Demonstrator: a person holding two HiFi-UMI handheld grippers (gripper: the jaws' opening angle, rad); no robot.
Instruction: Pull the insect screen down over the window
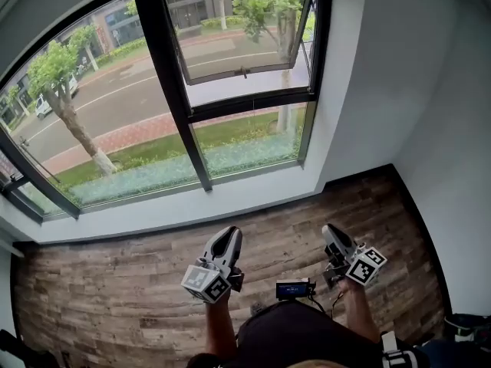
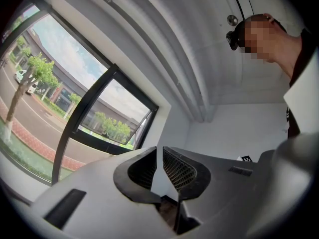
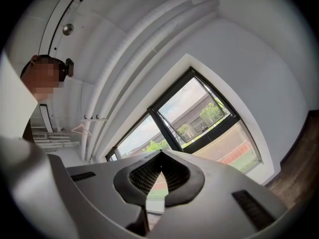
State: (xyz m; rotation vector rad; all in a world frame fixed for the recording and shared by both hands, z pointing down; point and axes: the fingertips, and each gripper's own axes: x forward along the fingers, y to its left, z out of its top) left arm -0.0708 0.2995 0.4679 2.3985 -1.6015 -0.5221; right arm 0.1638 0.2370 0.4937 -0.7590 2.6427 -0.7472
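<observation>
Black-framed window [image 1: 178,90]: glass bare, upper right pane swung open. Insect screen: none drawn over window; stowed place not discernible. Left gripper [image 1: 228,236]: well below window, over wood floor [image 1: 115,297], jaws slightly parted, empty. Right gripper [image 1: 331,232]: likewise low, jaws closed, empty. Progress, as judged: unstarted; reach, grasp and whole pull remain.

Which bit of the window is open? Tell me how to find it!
Find the big dark-framed window above the wooden floor. Go to its right half, top pane: it alone is tilted open at the bottom, with a small handle on its lower edge, while the other panes sit shut.
</observation>
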